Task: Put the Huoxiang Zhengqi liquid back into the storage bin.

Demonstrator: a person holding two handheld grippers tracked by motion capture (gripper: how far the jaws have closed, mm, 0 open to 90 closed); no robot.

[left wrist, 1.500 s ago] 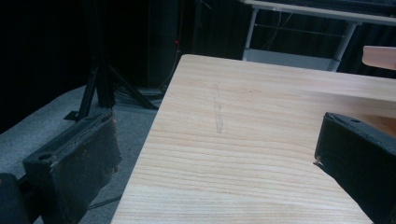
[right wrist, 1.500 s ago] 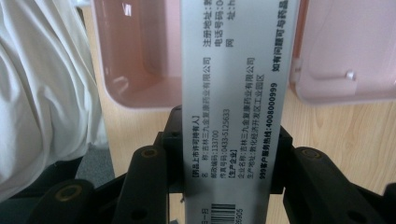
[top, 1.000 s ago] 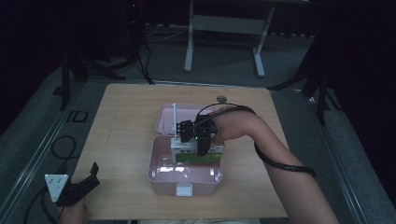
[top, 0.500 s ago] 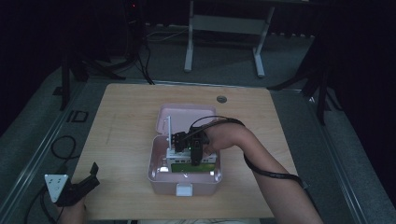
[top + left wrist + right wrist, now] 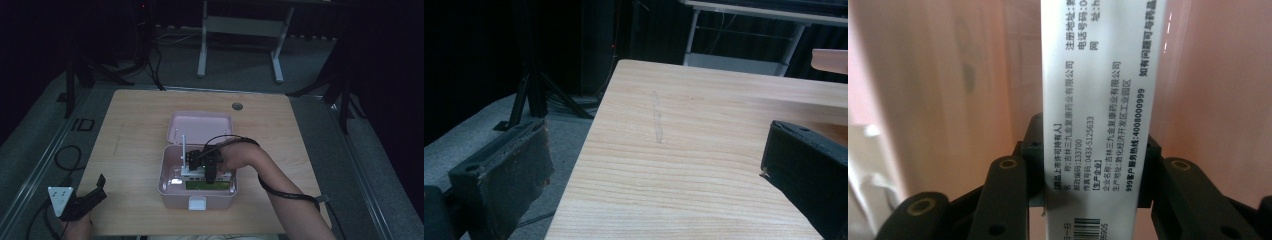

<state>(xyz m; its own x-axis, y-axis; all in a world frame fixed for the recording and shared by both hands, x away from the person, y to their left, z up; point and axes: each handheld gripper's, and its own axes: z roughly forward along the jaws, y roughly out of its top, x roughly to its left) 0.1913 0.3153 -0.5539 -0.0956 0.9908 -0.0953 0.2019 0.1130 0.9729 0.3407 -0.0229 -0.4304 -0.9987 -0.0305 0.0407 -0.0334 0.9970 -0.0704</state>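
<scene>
Left gripper (image 5: 97,187) rests at the near left corner of the table (image 5: 140,130), jaws spread wide with nothing between them; its own view looks along bare wood (image 5: 684,150) past the table's edge to the dark floor. It has no part in the work at this moment.

Moving right, the pink box (image 5: 197,192) sits near the middle of the table, a little toward the person, with its lid (image 5: 200,127) tipped open behind it. Something pale with a green face (image 5: 207,184) already lies on the box's bottom, so packing seems partly done, though I cannot tell what that item is.

Right gripper (image 5: 210,172) hangs inside the box's opening, jaws clamped on a white carton (image 5: 1098,110) printed with small text and a barcode, most likely a medicine packet. In the right gripper view the carton stands lengthwise between the jaws, with pink wall beyond it. From above, its thin white edge (image 5: 183,150) sticks up by the box's back wall.

By my reading, the carton is over or within the box but not yet released. What remains: set it down, let go, lift the gripper clear, and probably close the lid.
</scene>
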